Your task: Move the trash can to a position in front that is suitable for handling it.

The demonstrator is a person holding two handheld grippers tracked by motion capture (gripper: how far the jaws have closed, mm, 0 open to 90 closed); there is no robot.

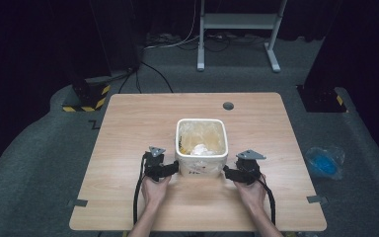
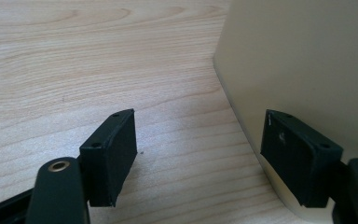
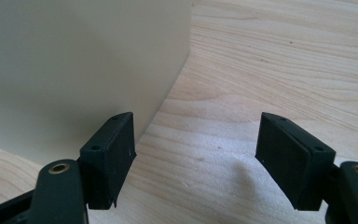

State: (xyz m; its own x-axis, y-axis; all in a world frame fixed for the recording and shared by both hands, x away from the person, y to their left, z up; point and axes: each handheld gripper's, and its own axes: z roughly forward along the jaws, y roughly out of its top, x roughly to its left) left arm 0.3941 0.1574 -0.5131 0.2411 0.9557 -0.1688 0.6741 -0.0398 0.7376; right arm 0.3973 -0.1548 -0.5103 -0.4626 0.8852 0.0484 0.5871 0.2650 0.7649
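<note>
both grippers, left [image 1: 173, 168] and right [image 1: 228, 172], sit spread wide flanking the bin [image 1: 201, 165] mid-frame; looks like pre-grab, next they'd squeeze its sides.

Each black gripper [image 1: 173, 169] bears a grey triangular plate and a black cable.

High view overhead, facing forward-down on table [image 1: 128, 123]; both gripper views low, close, sharing bin [image 1: 201, 148] walls.
</note>
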